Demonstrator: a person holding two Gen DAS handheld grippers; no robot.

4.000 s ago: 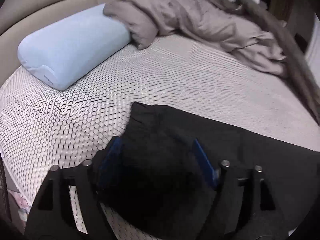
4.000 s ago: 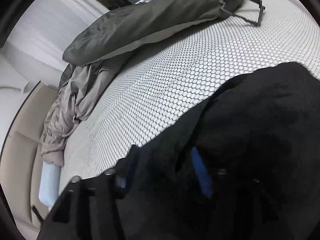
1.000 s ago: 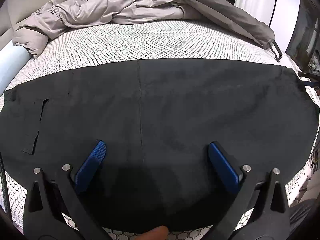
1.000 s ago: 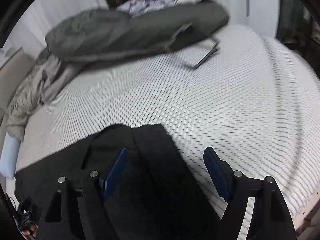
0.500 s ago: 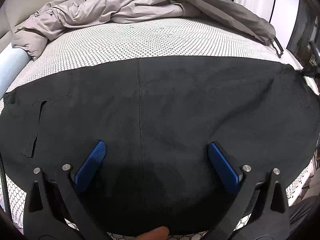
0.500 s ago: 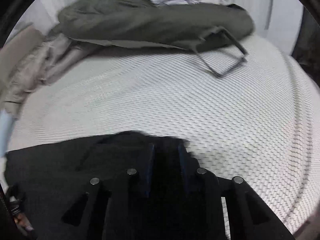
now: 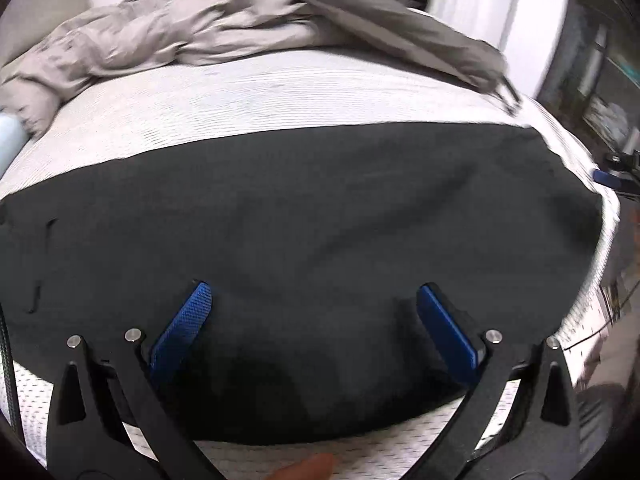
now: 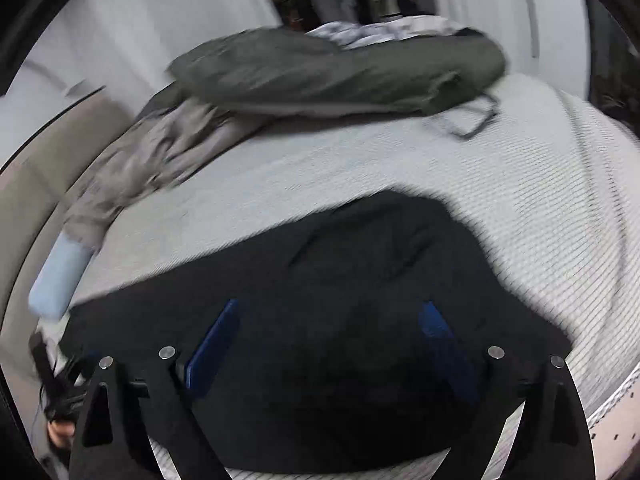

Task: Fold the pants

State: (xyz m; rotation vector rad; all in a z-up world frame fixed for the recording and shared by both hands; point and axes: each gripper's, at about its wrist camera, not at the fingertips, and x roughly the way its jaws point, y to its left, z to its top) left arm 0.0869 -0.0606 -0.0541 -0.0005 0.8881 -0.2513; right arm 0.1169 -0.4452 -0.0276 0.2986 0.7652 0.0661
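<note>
The black pants point(image 7: 304, 216) lie flat across the white mesh mattress point(image 7: 280, 92), stretched from left to right. My left gripper point(image 7: 314, 300) is open over their near edge, its blue pads apart and holding nothing. The right gripper shows small at the far right of this view point(image 7: 612, 178). In the right wrist view the pants' end point(image 8: 380, 264) lies under my right gripper point(image 8: 332, 320), which is open with its jaws wide and nothing between them. The left gripper shows at the lower left there point(image 8: 60, 384).
A crumpled beige duvet point(image 7: 160, 40) and a dark grey cover point(image 8: 332, 72) with a strap loop point(image 8: 476, 120) lie at the far side of the bed. A light blue pillow point(image 8: 60, 280) lies at the head. The bed's right edge point(image 7: 600, 248) drops off close to the pants.
My right gripper, shut on the pants' end half a second ago, has opened wide and pulled back. The left gripper stays open over the near edge, and its view has shifted slightly.
</note>
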